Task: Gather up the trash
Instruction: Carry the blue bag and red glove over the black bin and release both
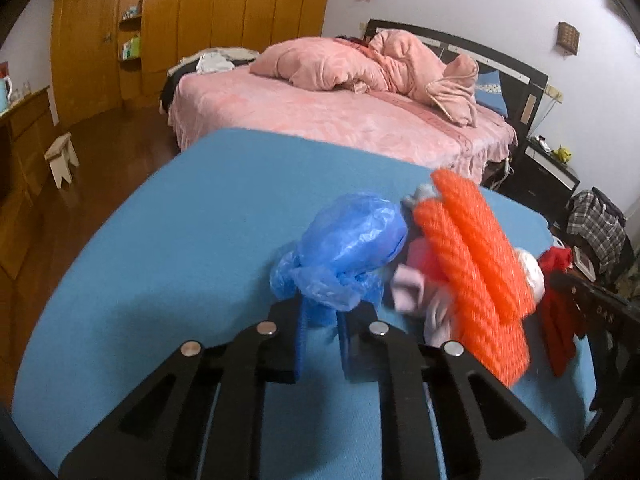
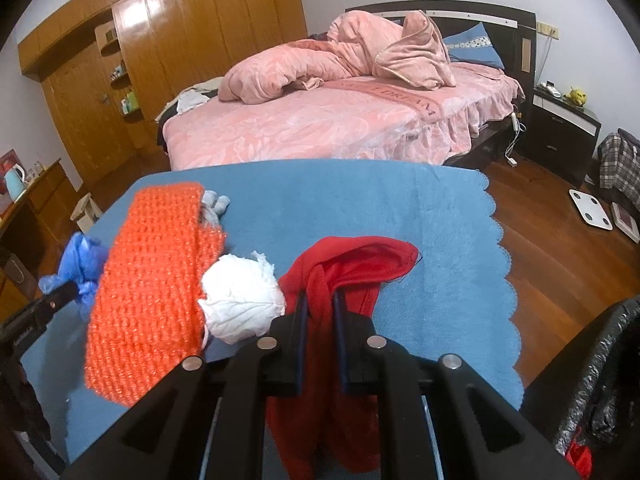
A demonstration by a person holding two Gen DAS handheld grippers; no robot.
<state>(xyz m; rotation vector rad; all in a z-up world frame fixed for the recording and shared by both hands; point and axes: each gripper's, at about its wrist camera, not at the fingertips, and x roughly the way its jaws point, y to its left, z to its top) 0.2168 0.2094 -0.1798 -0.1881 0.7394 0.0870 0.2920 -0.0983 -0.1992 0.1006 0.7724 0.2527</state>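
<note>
A crumpled blue plastic bag (image 1: 352,248) is pinched in my left gripper (image 1: 322,320) above the blue-covered table (image 1: 192,240); it also shows in the right wrist view (image 2: 82,266). My right gripper (image 2: 320,308) is shut on a red cloth (image 2: 352,276) that hangs between its fingers. An orange knitted piece (image 2: 152,284) lies between the two grippers, also in the left wrist view (image 1: 476,264). A crumpled white paper wad (image 2: 242,296) lies beside the red cloth. A small grey item (image 2: 214,206) sits behind the orange piece.
A black trash bag (image 2: 596,372) stands at the table's right edge. A pink bed (image 2: 320,120) fills the room behind the table. A wooden wardrobe (image 2: 168,40), a white stool (image 1: 62,158), a nightstand (image 2: 560,128) and a floor scale (image 2: 592,208) are around.
</note>
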